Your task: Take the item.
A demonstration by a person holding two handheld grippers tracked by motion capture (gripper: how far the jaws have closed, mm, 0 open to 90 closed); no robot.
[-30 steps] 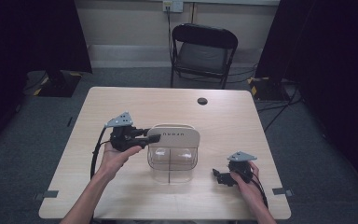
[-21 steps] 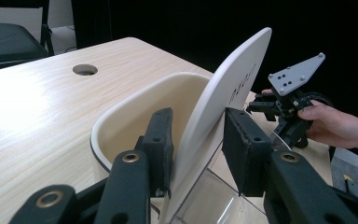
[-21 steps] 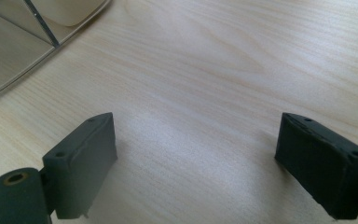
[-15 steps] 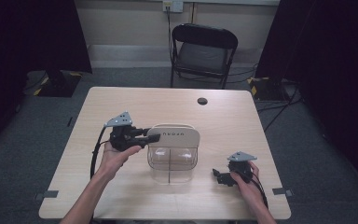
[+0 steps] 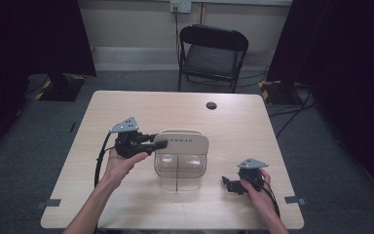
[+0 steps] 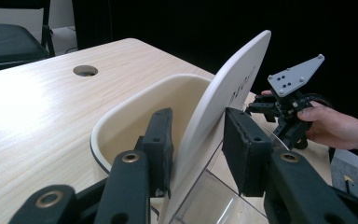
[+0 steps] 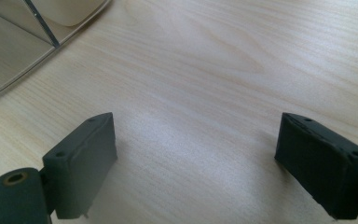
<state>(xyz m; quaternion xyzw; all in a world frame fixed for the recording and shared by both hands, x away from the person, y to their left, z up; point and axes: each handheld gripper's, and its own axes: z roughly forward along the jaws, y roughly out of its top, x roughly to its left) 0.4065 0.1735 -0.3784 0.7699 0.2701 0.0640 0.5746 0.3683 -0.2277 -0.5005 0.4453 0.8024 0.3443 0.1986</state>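
- High view: nothing differs from the earlier pictures — both hands, both grippers and the container sit where they were.
- High view: the left gripper point(image 5: 159, 144) lies level near the table's middle, its jaws pointing toward the right edge and clamped on the left end of a cream lid point(image 5: 182, 141).
- High view: the lid stands on edge, tilted up over the far rim of a clear container point(image 5: 179, 170); its long axis runs left to right across the table point(image 5: 126, 107), its printed face turned toward the person.
- High view: the container stands at the table's centre, a divider running through it from front to back.
- High view: the right gripper point(image 5: 227, 183) rests on the table near the right front corner, well apart from the container.
- Left gripper view: the two black pads point(image 6: 244, 149) press on either side of the lid point(image 6: 223, 102), which rises up and away from the camera, leaning right; a cream tub point(image 6: 135, 116) lies behind it, the clear wall below.
- Left gripper view: farther off, the right hand point(image 6: 328, 126) holds the other gripper.
- Right gripper view: the right gripper point(image 7: 196, 172) stands with its jaws wide apart — bare wood between them, nothing held; a corner of the container point(image 7: 14, 51) shows at upper left.
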